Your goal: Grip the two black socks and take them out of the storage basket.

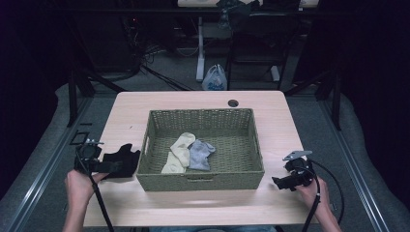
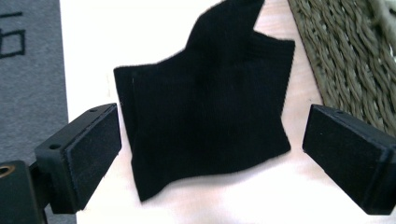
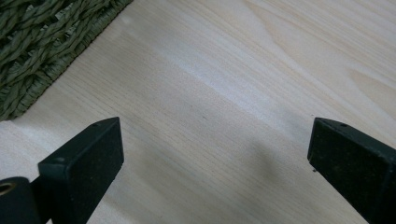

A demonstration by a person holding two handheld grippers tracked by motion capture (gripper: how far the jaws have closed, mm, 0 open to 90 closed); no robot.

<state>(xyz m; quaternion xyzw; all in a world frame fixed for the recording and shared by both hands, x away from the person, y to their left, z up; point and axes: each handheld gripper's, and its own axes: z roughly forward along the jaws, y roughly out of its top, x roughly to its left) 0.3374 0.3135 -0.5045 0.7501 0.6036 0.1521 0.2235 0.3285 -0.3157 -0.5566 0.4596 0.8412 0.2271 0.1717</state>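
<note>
A black sock point(image 1: 121, 162) point(image 2: 205, 107) lies flat on the table just left of the woven basket point(image 1: 200, 181). My left gripper point(image 1: 112, 166) point(image 2: 210, 154) is open, its jaws set wide on either side of the sock's near end, not closed on it. Inside the basket lie a cream sock point(image 1: 178, 151) and a grey sock point(image 1: 200, 154), side by side. My right gripper point(image 1: 278, 182) point(image 3: 215, 163) is open over bare wood at the table's right front, with nothing between its jaws; the basket's corner point(image 3: 42, 42) is to its upper left.
The light wooden table point(image 1: 203, 208) has a cable hole point(image 1: 233, 103) behind the basket. Its left edge point(image 2: 63, 70) runs close beside the black sock, with grey floor beyond. A white plastic bag point(image 1: 214, 78) sits on the floor behind the table.
</note>
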